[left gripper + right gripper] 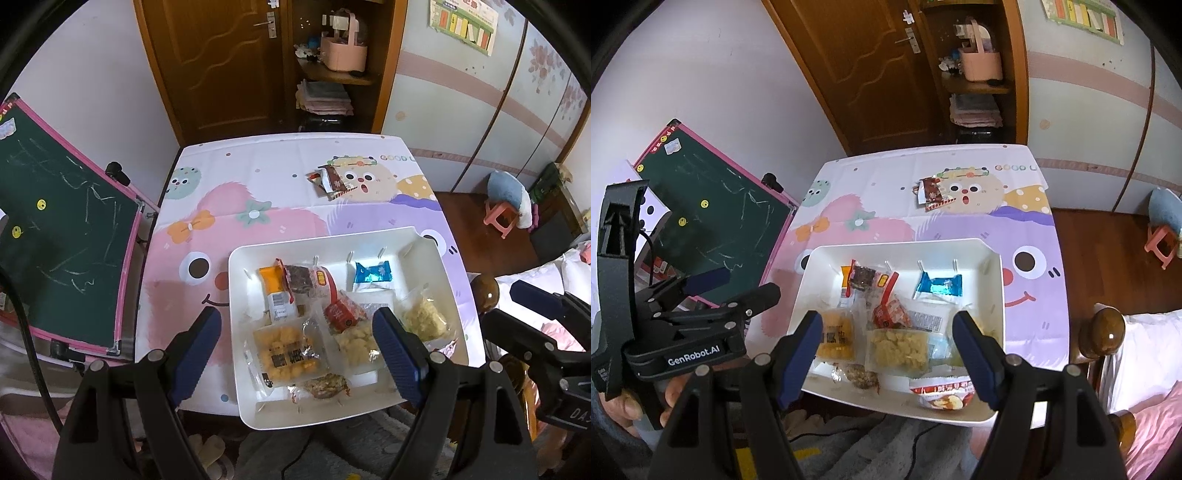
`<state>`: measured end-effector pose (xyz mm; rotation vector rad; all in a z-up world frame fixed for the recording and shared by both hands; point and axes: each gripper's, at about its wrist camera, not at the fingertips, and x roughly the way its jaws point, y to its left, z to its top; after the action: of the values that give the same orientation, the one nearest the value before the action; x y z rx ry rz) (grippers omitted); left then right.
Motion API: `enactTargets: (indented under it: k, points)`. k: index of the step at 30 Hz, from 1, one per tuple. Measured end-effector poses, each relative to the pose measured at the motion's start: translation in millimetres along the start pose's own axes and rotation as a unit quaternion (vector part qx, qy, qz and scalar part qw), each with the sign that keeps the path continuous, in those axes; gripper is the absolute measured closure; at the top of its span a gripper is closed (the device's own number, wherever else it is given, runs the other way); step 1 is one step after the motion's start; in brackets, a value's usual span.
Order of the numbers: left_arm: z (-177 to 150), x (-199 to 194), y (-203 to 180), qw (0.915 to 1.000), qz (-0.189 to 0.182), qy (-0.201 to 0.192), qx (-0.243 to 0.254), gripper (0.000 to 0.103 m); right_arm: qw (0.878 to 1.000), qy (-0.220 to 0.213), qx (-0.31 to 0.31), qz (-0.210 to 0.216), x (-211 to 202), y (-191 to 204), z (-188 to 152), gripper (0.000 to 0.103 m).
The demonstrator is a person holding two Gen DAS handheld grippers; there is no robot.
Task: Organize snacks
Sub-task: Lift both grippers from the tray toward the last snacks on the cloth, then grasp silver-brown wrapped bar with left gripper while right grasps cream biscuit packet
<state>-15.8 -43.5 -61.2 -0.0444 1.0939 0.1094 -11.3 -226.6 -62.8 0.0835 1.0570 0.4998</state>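
Most of the job looks done, IMO. The white tray sits at the near edge of the table, and it's packed w/ snacks: orange packet at abt 10 o'clock inside it, blue wrapper at 1 o'clock, yellow puff bag at 7, pale crisps bag at 4, plus several more btwn.

What's left: one small pile of reddish-brown wrappers lying on the cloth at 12 o'clock, well apart from the tray, past its far rim.

Left gripper hangs over the tray's near half, jaws wide, nothing btwn them. Right gripper same: spread apart, empty, above the tray's near side.

So prob. one more reach out to 12 for that pile, then finished. Can't tell how many wrappers are in it.
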Motion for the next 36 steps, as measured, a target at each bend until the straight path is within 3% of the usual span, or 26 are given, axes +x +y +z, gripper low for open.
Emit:
enactTargets:
  k: [7, 13, 22, 27, 36]
  points:
    - [12, 3, 3, 1.0000, -0.005, -0.006, 0.000, 0.020, 1.000, 0.000, -0.009, -0.017, 8, 2, 10, 0.030]
    - [34, 0, 6, 0.9993, -0.013, -0.034, 0.009, 0.020, 0.999, -0.012, -0.009, -0.046, 12, -3, 25, 0.030]
    - [99, 26, 16, 0.9973, -0.029, -0.061, 0.026, 0.019, 0.999, 0.002, 0.022, -0.046, 47, -36, 81, 0.030]
    - [152, 74, 15, 0.9971, -0.046, -0.051, 0.032, 0.014, 0.996, 0.012, 0.002, -0.092, 90, -49, 131, 0.030]
    - [218, 224, -10, 0.9957, -0.079, 0.048, 0.013, 0.014, 0.991, 0.062, 0.035, -0.117, 198, -103, 198, 0.037]
